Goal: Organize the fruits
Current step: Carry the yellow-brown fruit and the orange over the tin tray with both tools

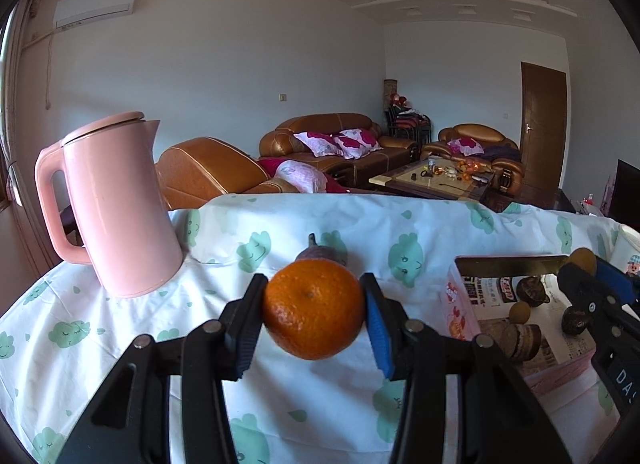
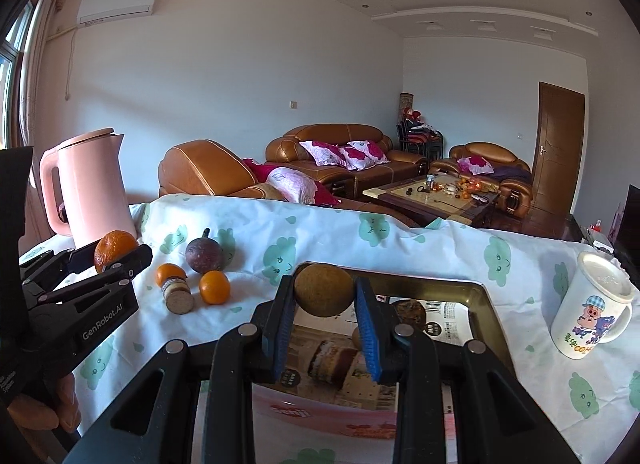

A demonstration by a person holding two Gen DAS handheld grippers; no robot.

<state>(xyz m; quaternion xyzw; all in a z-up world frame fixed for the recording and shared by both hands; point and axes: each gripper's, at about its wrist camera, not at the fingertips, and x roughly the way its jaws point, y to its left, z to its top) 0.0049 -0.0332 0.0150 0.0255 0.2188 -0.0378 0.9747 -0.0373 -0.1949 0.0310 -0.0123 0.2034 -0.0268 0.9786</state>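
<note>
My left gripper is shut on an orange tangerine, held above the cloth-covered table; it also shows at the left of the right wrist view. My right gripper is shut on a small round brown fruit, held over the open pink tin box. In the left wrist view the right gripper is over the box. A purple passion fruit, two small oranges and a small roll of cake lie on the cloth.
A pink kettle stands at the table's far left. A white cartoon mug stands right of the box. The box holds a printed sheet and small brown fruits. Sofas and a coffee table are beyond the table's far edge.
</note>
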